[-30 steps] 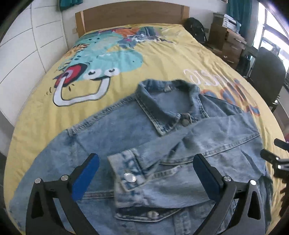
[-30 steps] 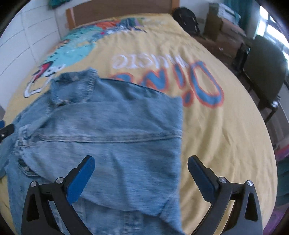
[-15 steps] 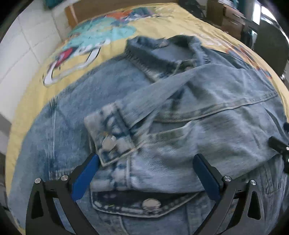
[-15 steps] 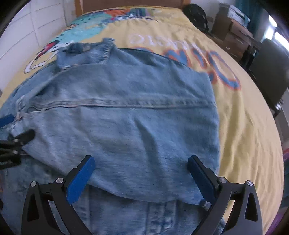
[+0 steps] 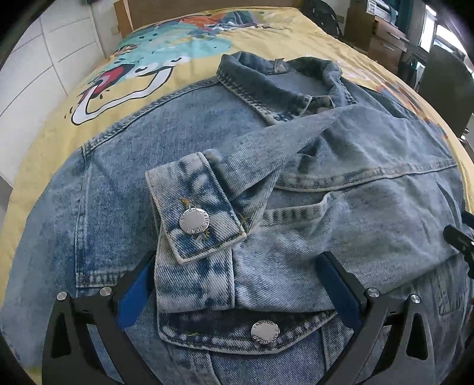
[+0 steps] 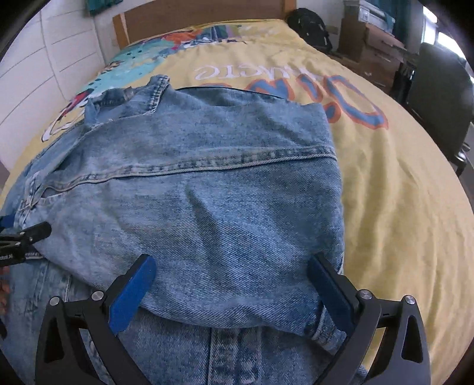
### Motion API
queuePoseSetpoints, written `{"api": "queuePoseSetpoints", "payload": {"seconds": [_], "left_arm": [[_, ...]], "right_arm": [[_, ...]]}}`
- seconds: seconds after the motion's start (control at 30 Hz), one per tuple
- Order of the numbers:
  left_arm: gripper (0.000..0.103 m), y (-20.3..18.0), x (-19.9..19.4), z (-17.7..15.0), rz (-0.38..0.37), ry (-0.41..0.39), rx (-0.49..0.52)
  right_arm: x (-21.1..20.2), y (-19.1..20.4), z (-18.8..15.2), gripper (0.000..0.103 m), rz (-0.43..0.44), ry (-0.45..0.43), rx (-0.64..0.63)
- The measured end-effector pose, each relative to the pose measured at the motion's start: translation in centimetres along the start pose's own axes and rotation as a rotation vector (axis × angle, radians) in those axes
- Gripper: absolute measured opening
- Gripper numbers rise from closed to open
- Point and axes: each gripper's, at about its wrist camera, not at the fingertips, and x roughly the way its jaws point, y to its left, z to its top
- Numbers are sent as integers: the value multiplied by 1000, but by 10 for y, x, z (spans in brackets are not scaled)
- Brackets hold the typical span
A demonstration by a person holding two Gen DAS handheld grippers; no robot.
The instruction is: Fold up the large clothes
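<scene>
Going L to R. On our far L there's a white panelled wall [image 5: 44,74] tight along the bed's L edge, so little room that side. The bed [image 6: 400,207], w/ a yellow printed cover, runs back to a wood headboard [image 6: 201,17]. Bare cover lies wide to the R of the jacket in the R wrist view, so we have open room there. Past the bed's R edge: a dark bag [image 6: 308,26], wood drawers [image 5: 382,38], and a black chair [image 6: 441,97] close by the edge.

The jacket [image 5: 148,142], denim, lies flat on the bed w/ collar [image 5: 284,80] toward the headboard. Its R side is folded over the front; the fold's straight edge faces the bare cover. The sleeve crosses the chest, cuff [image 5: 195,207] lying on top, snap up.

L gripper [image 5: 240,287]: jaws spread wide, holding nothing. We see the cuff end and folded sleeve lying between the two blue pads [image 5: 133,293]; whether the pads touch the cloth we can't tell. A pocket flap w/ snap [image 5: 265,331] sits just below, nearest the camera.

R gripper [image 6: 234,290]: jaws also spread wide, gripping nothing. The lower edge of the folded panel lies between its fingers, w/ the R finger [image 6: 328,290] by the fold's R corner. L gripper's tip shows at the far L of that view, at the panel's L edge.
</scene>
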Motion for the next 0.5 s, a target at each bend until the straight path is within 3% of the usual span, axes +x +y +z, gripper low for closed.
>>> {"api": "queuePoseSetpoints", "payload": {"seconds": [0.13,0.33,0.5], "left_arm": [[102,6,-9,0,-18,27,-12],[102,53,-51,-13,-84,-14,-163],[102,114,-87,-37,-22,-18,-313]], "right_arm": [[-4,4,11,102,-18,56,-22],[-42,15,12,102,-29,10,-79],[-73,25,6,102,29,11,-96]]}}
